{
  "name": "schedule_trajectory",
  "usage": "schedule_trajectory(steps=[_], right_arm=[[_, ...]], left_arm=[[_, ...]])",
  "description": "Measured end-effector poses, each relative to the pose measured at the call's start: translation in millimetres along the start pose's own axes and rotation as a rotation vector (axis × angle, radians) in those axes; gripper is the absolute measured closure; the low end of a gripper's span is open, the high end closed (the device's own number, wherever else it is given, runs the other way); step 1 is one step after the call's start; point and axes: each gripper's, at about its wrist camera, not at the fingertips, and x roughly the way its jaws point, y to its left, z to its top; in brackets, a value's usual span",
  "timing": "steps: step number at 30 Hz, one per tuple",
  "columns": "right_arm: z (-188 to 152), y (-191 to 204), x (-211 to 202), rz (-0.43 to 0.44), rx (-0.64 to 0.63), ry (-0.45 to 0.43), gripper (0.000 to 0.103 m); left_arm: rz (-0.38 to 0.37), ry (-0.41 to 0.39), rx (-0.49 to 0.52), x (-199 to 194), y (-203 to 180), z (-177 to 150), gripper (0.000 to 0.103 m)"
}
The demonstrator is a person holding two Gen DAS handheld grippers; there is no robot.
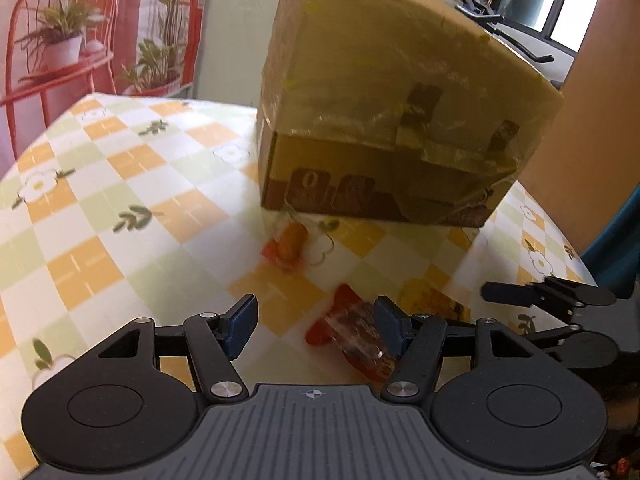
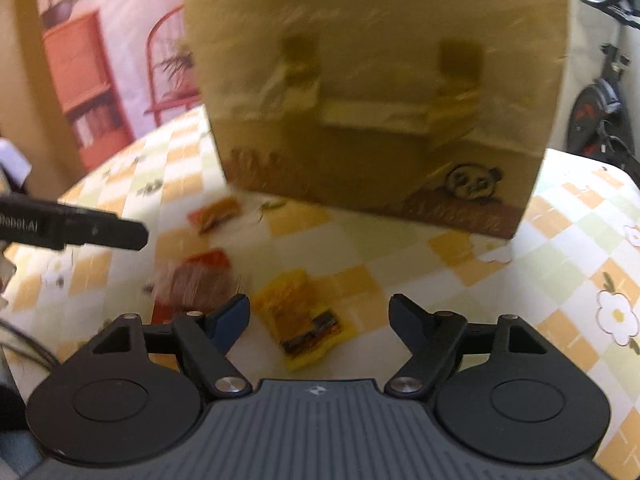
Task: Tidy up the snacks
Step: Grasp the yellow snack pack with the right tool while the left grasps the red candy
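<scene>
A tan cardboard box [image 1: 392,92] stands on the checked tablecloth; it also shows in the right wrist view [image 2: 376,92]. Three snack packets lie in front of it. My left gripper [image 1: 316,326] is open, with a red-and-clear packet [image 1: 352,330] lying just inside its right finger. An orange packet [image 1: 290,244] lies nearer the box. My right gripper [image 2: 320,320] is open over a yellow packet [image 2: 304,316]. The red-and-clear packet [image 2: 196,280] and the orange packet [image 2: 216,212] lie to its left. The yellow packet [image 1: 432,300] also shows in the left wrist view.
The table [image 1: 120,184] has a flowered orange, green and white cloth. The other gripper's finger shows at the right of the left view [image 1: 548,296] and at the left of the right view [image 2: 72,228]. An exercise bike [image 2: 600,116] stands beyond the table.
</scene>
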Motion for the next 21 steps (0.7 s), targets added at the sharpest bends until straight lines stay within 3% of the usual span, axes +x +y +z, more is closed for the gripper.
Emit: schedule_trajectory(steps=[6, 10, 12, 21], right_arm=[[-1.3, 5.1, 15.5, 0.004, -0.061, 0.019, 0.025], [-1.0, 4.7, 22.2, 0.001, -0.096, 0.022, 0.053], [-2.5, 2.0, 21.0, -0.003, -0.082, 0.006, 0.063], [-14.0, -5.5, 14.4, -0.018, -0.013, -0.067, 0.066]], left_arm=[[-0.008, 0.014, 0.002, 2.2, -7.0, -8.4, 0.037], [-0.013, 0.021, 0.015, 5.0, -9.8, -10.2, 0.037], [-0.015, 0.029, 0.024, 7.9, -12.2, -10.3, 0.037], [0.005, 0.053, 0.042, 23.2, -21.7, -10.9, 0.037]])
